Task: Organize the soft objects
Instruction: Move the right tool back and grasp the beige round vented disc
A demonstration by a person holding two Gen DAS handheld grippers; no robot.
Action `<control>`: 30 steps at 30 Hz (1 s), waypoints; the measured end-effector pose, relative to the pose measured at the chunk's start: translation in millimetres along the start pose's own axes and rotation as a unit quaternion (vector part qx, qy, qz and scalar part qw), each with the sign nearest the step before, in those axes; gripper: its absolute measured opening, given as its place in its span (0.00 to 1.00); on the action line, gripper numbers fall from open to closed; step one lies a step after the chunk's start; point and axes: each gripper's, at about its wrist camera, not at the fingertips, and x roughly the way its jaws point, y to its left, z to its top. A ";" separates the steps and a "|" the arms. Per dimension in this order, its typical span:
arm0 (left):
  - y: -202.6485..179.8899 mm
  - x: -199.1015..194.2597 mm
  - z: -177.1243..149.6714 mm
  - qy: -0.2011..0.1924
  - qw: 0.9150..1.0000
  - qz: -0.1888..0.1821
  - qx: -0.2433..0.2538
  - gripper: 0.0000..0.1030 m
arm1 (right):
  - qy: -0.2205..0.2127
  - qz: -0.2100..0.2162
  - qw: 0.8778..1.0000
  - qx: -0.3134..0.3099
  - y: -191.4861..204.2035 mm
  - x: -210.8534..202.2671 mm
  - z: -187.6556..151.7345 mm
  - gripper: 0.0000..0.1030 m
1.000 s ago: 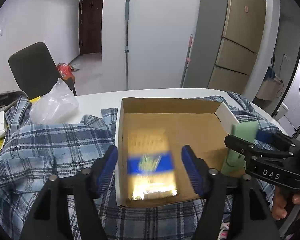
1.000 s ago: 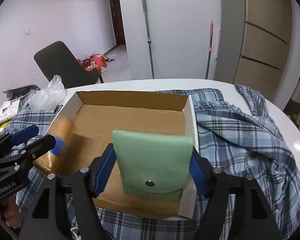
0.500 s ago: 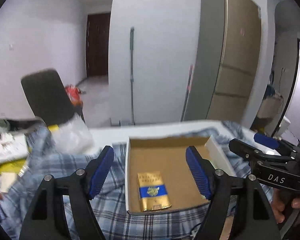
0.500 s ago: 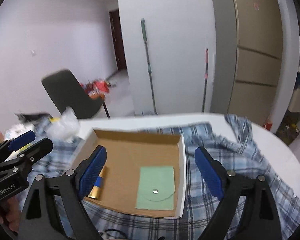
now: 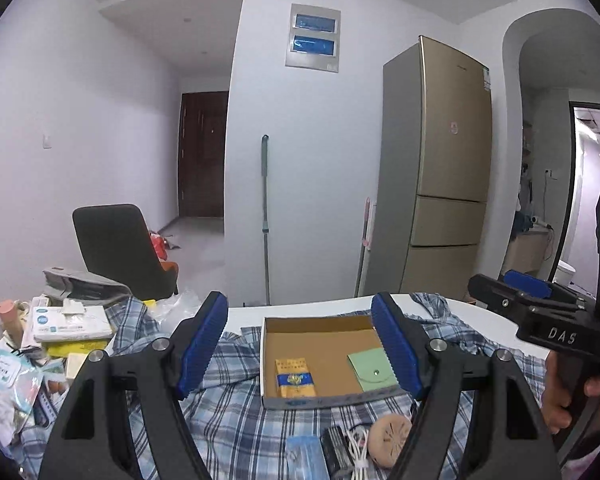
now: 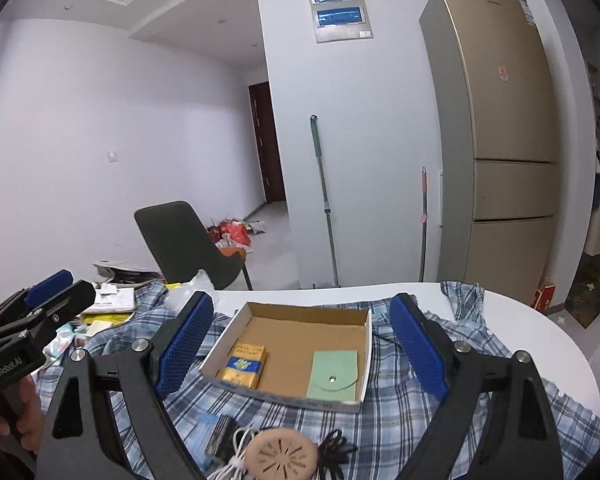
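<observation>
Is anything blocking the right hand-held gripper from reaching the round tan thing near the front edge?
Nothing visible. The tan disc lies on the plaid cloth just below the open right hand-held gripper, with white cord and black cord touching its sides.

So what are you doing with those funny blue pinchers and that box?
A person holds two grippers, tidying soft things into a shallow cardboard box on a blue plaid shirt. A gold-and-blue packet and a flat green snap pouch lie inside it. The left gripper and right gripper are open, empty and above the table.
</observation>
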 end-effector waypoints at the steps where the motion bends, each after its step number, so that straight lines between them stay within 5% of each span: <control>1: 0.3 -5.4 -5.2 -0.002 1.000 -0.001 -0.001 0.78 | -0.002 0.002 1.000 0.003 -0.6 -3.5 -3.8 0.86; 8: 3.8 -7.4 -39.2 -0.006 1.000 0.001 -0.006 0.87 | -0.013 0.018 1.000 0.001 -9.6 -8.2 -31.7 0.86; 10: 3.7 1.4 -49.3 -0.001 1.000 0.011 -0.005 1.00 | -0.012 0.020 1.000 -0.003 -10.7 -3.7 -38.4 0.86; 30: 18.7 69.4 -115.8 0.135 0.990 0.021 -0.022 1.00 | 0.106 0.044 0.993 -0.025 -10.9 66.1 -102.9 0.86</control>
